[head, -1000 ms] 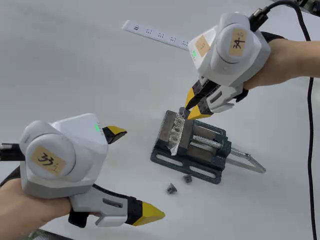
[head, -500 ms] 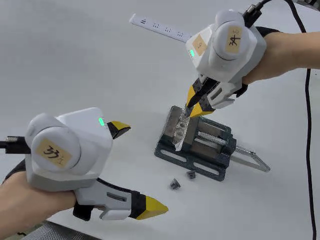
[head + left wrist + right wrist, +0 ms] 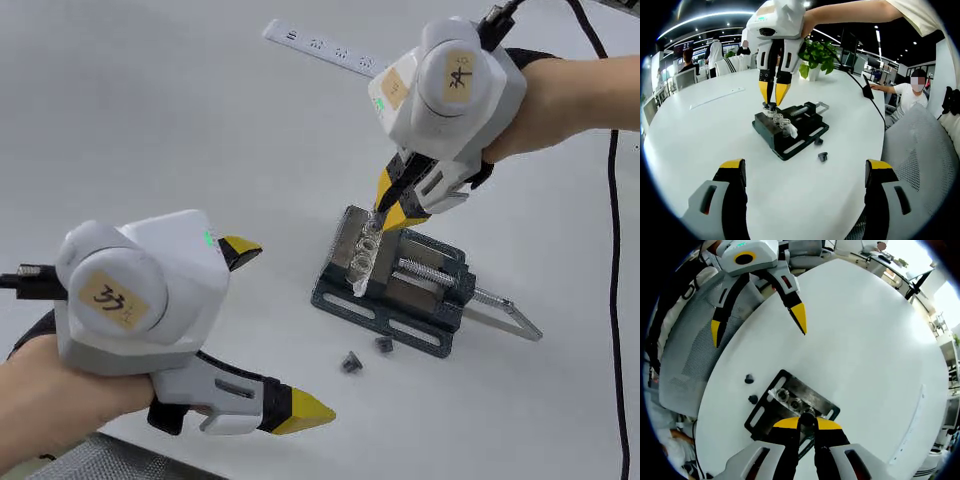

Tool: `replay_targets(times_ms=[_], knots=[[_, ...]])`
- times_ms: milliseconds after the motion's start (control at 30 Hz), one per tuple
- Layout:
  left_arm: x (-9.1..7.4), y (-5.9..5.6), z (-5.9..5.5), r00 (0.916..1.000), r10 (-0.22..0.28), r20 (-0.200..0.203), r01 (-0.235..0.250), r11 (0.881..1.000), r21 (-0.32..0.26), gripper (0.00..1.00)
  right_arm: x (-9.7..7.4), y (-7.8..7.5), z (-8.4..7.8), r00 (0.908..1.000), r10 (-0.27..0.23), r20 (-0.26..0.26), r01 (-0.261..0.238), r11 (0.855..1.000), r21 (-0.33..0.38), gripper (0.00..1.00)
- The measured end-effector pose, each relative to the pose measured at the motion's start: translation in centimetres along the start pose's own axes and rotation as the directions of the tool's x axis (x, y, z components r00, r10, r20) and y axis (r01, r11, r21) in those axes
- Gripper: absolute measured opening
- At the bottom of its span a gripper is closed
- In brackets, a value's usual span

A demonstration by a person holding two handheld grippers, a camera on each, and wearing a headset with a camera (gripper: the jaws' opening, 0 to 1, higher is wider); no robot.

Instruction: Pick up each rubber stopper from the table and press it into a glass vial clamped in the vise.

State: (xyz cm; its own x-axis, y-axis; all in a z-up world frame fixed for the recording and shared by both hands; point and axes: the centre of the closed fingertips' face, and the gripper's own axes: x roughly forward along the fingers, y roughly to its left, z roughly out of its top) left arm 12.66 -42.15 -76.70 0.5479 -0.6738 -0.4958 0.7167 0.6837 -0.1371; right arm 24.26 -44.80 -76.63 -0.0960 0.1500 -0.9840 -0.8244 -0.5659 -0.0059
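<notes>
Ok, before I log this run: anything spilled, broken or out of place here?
Nothing stands out. The vials stand in a row in the vise, two stoppers lie beside it, and the right gripper grips a third.

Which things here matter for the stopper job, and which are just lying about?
Job: vise; vials clamped in it; loose stoppers on the table; held stopper in the right gripper; left gripper, open.

Lying about: power strip; plant; chair.
</notes>
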Motion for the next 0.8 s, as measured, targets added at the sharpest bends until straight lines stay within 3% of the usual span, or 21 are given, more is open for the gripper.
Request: replay_targets(times_ms=[333, 800], knots=[[0.1, -0.06, 0.12, 1.0, -0.003, 0.004, 0.003, 1.0, -0.003, 0.99, -0.09, 0.12, 0.28, 0.9999, 0.012, -0.002, -0.012, 1.0, -0.002, 0.05], [0.08, -0.02, 0.01, 1.0, -0.005, 0.007, 0.005, 1.0, -0.007, 0.99, 0.21, -0.09, 0.12, 0.9987, 0.021, -0.046, -0.021, 1.0, 0.007, 0.05]])
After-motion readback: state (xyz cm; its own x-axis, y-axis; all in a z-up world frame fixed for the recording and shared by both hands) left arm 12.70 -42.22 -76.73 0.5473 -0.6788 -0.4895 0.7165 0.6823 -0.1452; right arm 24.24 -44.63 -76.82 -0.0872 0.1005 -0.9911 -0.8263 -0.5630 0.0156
